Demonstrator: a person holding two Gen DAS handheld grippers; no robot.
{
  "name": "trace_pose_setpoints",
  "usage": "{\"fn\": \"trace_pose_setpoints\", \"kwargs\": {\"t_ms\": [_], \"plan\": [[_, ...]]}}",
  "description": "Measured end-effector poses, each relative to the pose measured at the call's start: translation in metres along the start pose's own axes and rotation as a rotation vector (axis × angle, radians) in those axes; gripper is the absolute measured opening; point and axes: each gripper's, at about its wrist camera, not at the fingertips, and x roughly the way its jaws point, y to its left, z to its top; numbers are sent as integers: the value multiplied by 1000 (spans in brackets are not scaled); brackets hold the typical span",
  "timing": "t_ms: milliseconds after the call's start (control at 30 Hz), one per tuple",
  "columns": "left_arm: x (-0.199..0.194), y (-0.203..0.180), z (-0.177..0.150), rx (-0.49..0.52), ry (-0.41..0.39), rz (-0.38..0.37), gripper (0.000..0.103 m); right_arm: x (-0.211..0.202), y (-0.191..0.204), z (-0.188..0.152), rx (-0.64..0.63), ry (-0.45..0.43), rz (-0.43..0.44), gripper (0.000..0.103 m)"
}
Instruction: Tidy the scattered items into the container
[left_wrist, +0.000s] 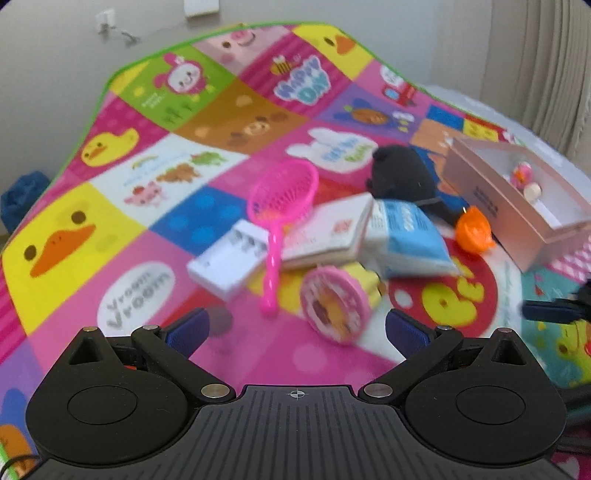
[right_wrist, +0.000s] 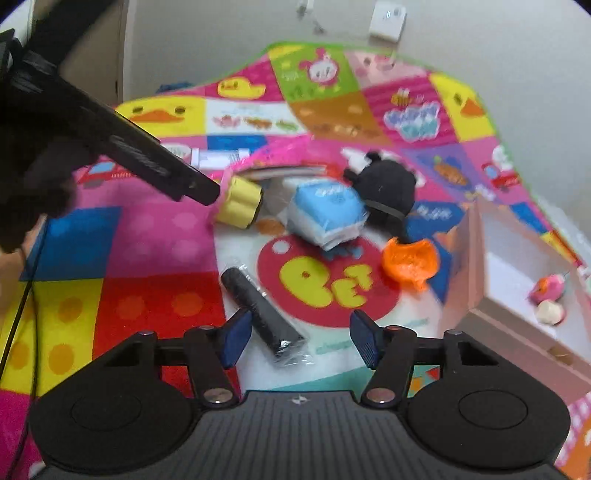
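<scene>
your right gripper (right_wrist: 297, 338) gapes around the black tube (right_wrist: 264, 314), unpinched; your left gripper (left_wrist: 295, 330) hangs wide over the mat (left_wrist: 155, 254).

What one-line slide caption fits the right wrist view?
Open right gripper hovers over a wrapped black cylinder on the play mat, beside the pink box.

My left wrist camera sits just behind its own fingers, angled down and close over the play mat (left_wrist: 122, 236), facing the wall beyond. My right wrist camera looks down the same way from further right, equally close. Both views share the blue-and-white packet (left_wrist: 410, 240) (right_wrist: 325, 216), the black plush (left_wrist: 402, 171) (right_wrist: 384, 186), the orange toy (left_wrist: 474, 230) (right_wrist: 410, 264) and the pink box (left_wrist: 495, 210) (right_wrist: 465, 288).
</scene>
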Motion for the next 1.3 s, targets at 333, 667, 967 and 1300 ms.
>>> {"fn": "trace_pose_setpoints", "kwargs": {"t_ms": [333, 667, 967, 1300], "plan": [[16, -20, -6, -66, 8, 43, 103, -40, 18, -21, -101, 104, 134, 23], [32, -31, -5, -78, 21, 31, 103, -88, -29, -30, 165, -19, 24, 61], [56, -47, 4, -6, 19, 80, 102, -83, -20, -32, 221, -6, 63, 67], [47, -52, 5, 51, 27, 34, 66, -79, -1, -44, 141, 56, 102, 70]]}}
